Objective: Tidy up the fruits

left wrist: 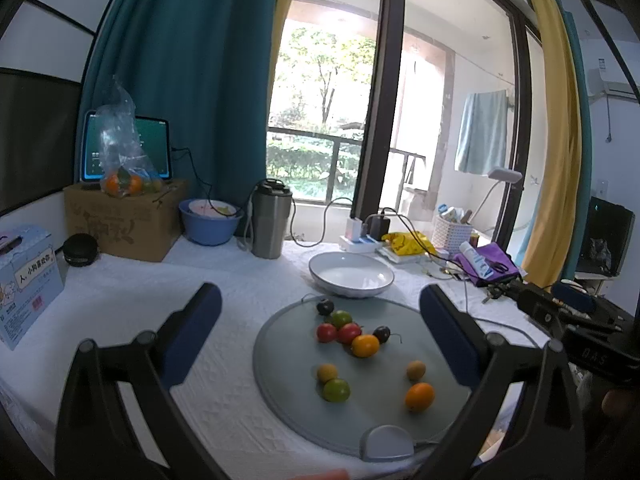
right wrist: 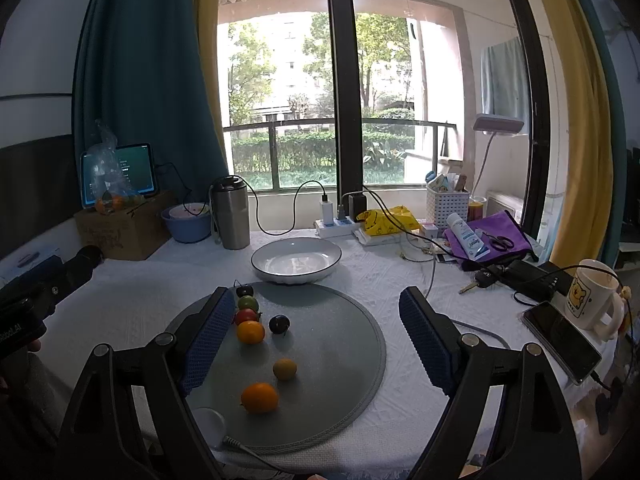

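Several small fruits lie on a round grey mat (left wrist: 288, 392) (right wrist: 344, 352): red, green, yellow and dark ones in a cluster (left wrist: 349, 332), a green one (left wrist: 336, 390) and an orange kumquat (left wrist: 419, 397) (right wrist: 259, 398) nearer me. An empty white bowl (left wrist: 351, 274) (right wrist: 296, 261) stands just behind the mat. My left gripper (left wrist: 320, 332) is open and empty above the mat. My right gripper (right wrist: 316, 332) is open and empty, also above the mat; its left finger hides some fruits.
At the back stand a steel tumbler (left wrist: 271, 222), a blue basin (left wrist: 210, 222), a cardboard box (left wrist: 124, 220) with a bag of oranges, a power strip (right wrist: 336, 227) and a white basket (right wrist: 447, 204). At right lie a phone (right wrist: 562, 340), a mug (right wrist: 591, 298), keys and cables.
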A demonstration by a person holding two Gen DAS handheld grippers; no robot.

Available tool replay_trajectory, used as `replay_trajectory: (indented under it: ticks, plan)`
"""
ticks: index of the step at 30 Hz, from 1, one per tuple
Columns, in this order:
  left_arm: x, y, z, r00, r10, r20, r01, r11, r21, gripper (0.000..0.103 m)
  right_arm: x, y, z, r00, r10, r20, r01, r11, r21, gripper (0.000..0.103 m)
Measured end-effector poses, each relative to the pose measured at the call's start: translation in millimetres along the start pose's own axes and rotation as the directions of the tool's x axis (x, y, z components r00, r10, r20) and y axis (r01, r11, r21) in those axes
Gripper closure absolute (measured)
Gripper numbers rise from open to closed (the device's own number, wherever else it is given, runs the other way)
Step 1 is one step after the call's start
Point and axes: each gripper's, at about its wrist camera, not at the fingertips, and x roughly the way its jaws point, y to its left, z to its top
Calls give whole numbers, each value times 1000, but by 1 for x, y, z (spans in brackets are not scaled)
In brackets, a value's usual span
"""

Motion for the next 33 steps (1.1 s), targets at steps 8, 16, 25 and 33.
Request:
replay_trajectory:
  ticks: [8,16,25,33]
  plan:
    - [0,0,0,1000,0,-2,0,1000,-1,3,1,1,-1,1000,1,-2,-1,1000,-3,16]
    - [0,0,-1,1000,-1,-2,1,1000,-1,3,1,1,-1,1000,2,-5,-2,1000,-2,16]
    - [0,0,-1,1000,0,-3,0,1000,-1,3,2,2,-2,1000,4,-6,-4,1000,-1,16]
    - [0,0,-3,1000,-1,-5,1,1000,-1,3,3,2,-4,1000,11,-13,-11,1000,-1,16]
